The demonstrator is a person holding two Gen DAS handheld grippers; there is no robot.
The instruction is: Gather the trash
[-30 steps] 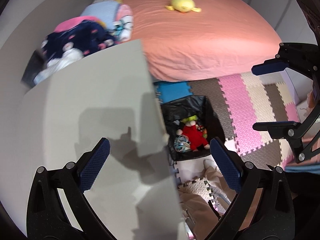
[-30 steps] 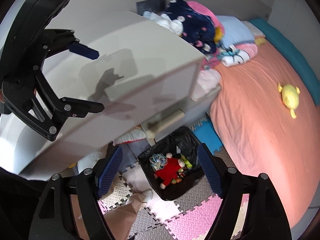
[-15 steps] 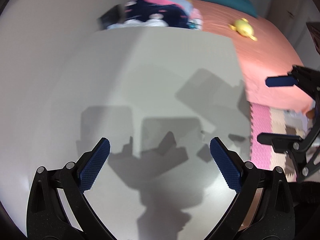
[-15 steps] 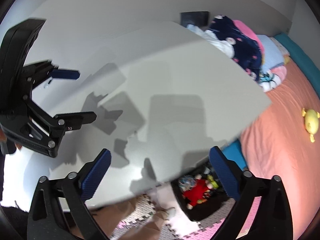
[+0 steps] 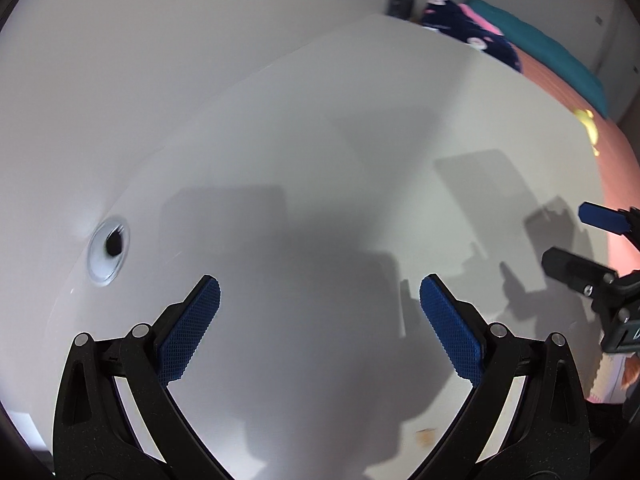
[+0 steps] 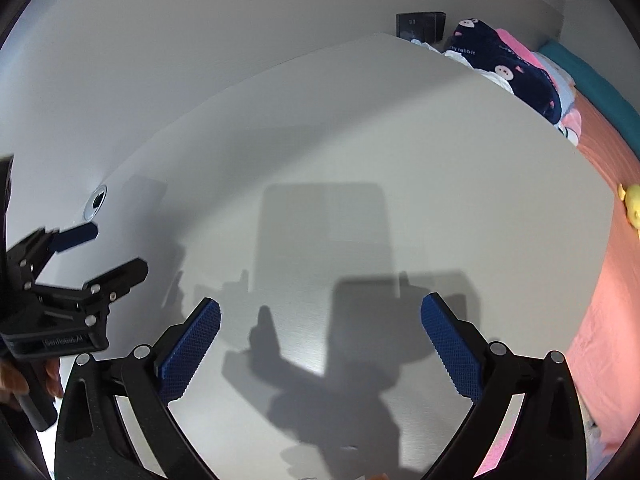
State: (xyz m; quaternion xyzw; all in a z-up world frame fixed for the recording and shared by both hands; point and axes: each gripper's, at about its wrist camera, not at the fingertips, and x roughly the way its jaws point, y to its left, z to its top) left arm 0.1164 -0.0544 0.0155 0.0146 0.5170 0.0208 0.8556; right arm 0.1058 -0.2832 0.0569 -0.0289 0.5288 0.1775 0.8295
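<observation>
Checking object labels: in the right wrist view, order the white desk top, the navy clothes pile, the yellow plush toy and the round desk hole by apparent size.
1. White desk top
2. Navy clothes pile
3. Yellow plush toy, cut by the frame edge, and round desk hole: too close to rank.

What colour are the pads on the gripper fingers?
Blue, with a fine knurled texture, on black fingers; clearest in the right wrist view.

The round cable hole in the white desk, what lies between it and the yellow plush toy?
In the right wrist view, only bare white desktop with shadows lies between cable hole and plush toy.
</observation>
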